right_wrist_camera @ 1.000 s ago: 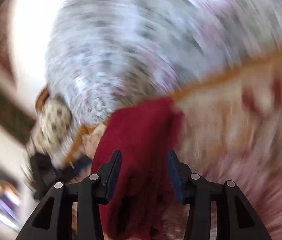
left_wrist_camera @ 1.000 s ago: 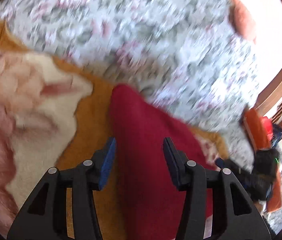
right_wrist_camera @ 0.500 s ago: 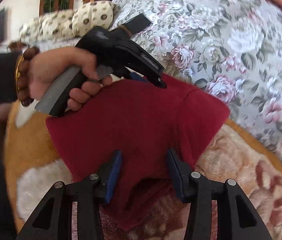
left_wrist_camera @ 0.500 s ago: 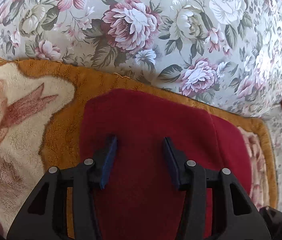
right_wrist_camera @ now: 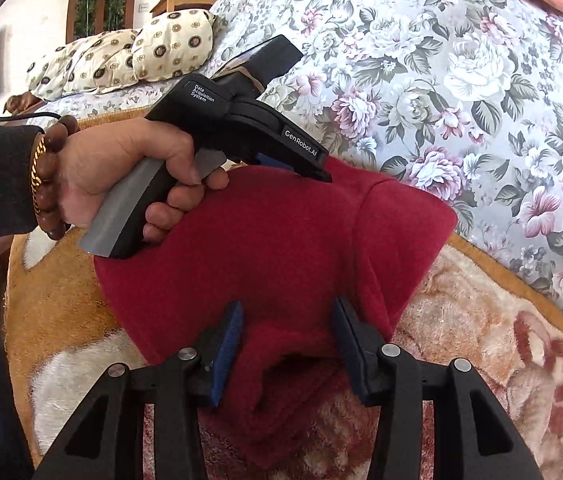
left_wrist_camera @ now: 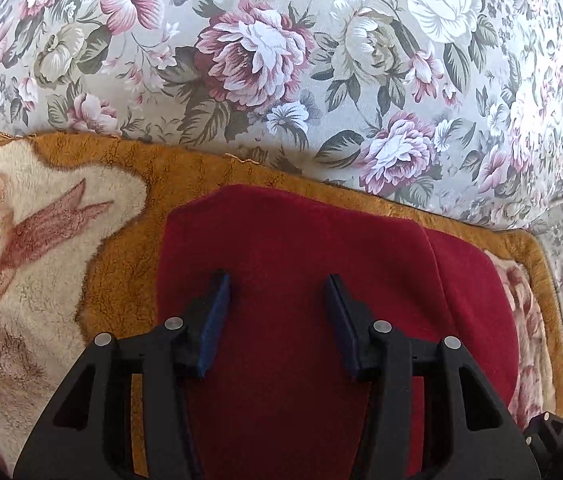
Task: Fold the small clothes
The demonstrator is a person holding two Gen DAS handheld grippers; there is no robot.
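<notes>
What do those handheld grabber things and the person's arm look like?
Each gripper is black plastic with silver rivets and two flat blue-padded fingers. The left gripper, seen from the right one, has a grey handle and white lettering, "GenRobot.AI" and "Data Acquisition System". The left hand shows a dark sleeve, brown bead bracelet and gold chain.

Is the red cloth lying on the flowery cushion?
No, the red cloth lies on the orange and cream fuzzy blanket, with the flowery cushion rising behind it.
</notes>
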